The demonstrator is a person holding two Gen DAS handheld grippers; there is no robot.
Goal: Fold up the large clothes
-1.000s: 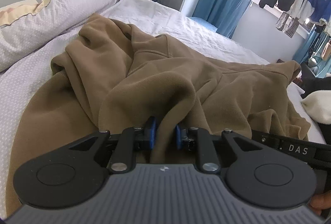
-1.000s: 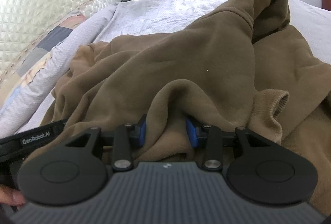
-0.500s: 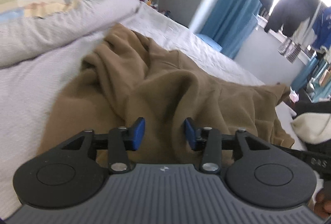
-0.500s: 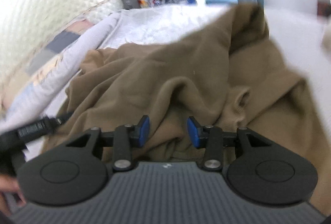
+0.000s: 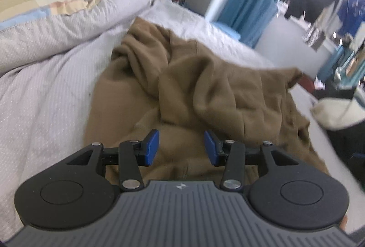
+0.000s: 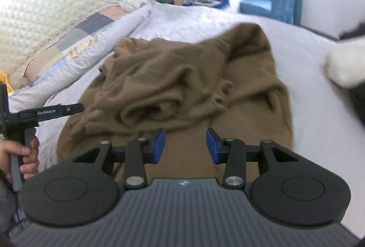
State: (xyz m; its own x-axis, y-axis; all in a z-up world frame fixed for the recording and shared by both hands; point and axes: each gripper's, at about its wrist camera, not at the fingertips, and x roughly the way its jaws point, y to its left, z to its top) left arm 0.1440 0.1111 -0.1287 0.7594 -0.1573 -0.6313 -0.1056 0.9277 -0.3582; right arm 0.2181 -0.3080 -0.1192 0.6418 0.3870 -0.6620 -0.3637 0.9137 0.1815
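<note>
A large brown hooded sweatshirt (image 5: 205, 92) lies crumpled on the bed, its upper part bunched in folds over a flatter lower part. My left gripper (image 5: 181, 147) hovers open above the near flat part; nothing sits between its blue pads (image 5: 150, 147). In the right wrist view the same sweatshirt (image 6: 182, 78) spreads ahead, its hood toward the far right. My right gripper (image 6: 185, 145) is open too, its pads clear of the cloth below them.
The white bedsheet (image 5: 45, 98) surrounds the sweatshirt. A patchwork pillow (image 5: 57, 3) and quilted headboard (image 6: 79, 7) lie far left. A white garment (image 6: 346, 64) rests at the right edge. A hand (image 6: 25, 155) grips the other tool's handle at left.
Both grippers let go of the cloth folds they pinched, pulled back and rose. The left jaws widened clearly. The sweatshirt now lies lower and further away in both views.
</note>
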